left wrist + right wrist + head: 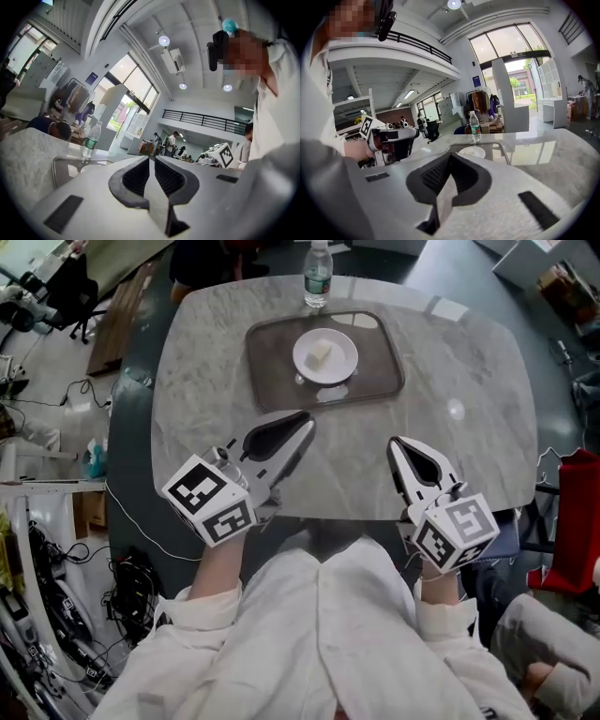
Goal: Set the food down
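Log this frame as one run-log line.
food: on plate, in tray | left gripper: shut, empty | right gripper: shut, empty | both: short of tray, over table

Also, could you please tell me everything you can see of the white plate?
The white plate is round, shallow and glossy, like ceramic. It sits level near the middle of the dark grey tray on the marble table. A small pale piece of food lies at its centre.
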The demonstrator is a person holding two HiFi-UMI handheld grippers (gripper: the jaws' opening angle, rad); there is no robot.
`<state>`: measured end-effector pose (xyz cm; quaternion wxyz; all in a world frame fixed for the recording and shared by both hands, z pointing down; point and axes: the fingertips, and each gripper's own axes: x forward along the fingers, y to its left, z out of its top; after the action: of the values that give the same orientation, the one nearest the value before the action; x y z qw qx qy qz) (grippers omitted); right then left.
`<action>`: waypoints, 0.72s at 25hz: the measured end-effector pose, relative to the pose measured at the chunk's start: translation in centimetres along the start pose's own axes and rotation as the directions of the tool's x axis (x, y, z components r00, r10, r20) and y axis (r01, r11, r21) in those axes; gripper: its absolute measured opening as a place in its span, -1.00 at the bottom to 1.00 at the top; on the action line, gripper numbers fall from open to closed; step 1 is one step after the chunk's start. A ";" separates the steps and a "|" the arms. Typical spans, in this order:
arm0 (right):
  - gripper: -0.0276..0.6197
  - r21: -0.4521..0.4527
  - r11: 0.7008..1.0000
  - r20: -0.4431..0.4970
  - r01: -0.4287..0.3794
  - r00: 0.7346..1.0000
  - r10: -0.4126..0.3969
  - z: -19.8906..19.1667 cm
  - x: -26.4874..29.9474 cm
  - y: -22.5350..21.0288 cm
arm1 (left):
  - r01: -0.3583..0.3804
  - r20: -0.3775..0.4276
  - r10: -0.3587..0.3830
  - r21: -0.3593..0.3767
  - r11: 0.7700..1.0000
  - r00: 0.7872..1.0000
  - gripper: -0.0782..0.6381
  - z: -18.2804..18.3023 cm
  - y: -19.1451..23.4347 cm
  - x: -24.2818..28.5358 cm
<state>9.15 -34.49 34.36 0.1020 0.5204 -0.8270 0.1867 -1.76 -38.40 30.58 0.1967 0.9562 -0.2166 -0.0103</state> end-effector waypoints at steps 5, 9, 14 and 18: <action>-0.91 -0.044 0.999 0.069 -0.001 0.998 0.004 3.0 -3.0 2.9 | 0.021 -0.004 -0.021 0.014 1.000 1.000 -0.66 1.0 -3.9 -2.0; -0.91 -0.063 0.998 0.091 -0.009 0.996 0.015 3.3 -4.2 4.0 | 0.038 -0.007 -0.037 0.017 0.999 0.999 -0.67 0.3 -6.1 -2.4; -0.91 -0.098 0.995 0.125 -0.021 0.992 0.033 4.4 -4.8 4.2 | 0.059 0.010 -0.059 0.019 0.998 0.998 -0.67 0.1 -8.0 -1.8; -0.91 -0.109 0.993 0.136 -0.053 0.988 0.068 5.2 -5.4 4.6 | 0.050 0.005 -0.050 0.012 0.999 0.999 -0.67 -0.4 -9.7 -1.3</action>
<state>7.46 -30.41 26.74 0.0656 0.5007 -0.8562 0.1091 1.06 -29.67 27.18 0.1902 0.9624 -0.1930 -0.0167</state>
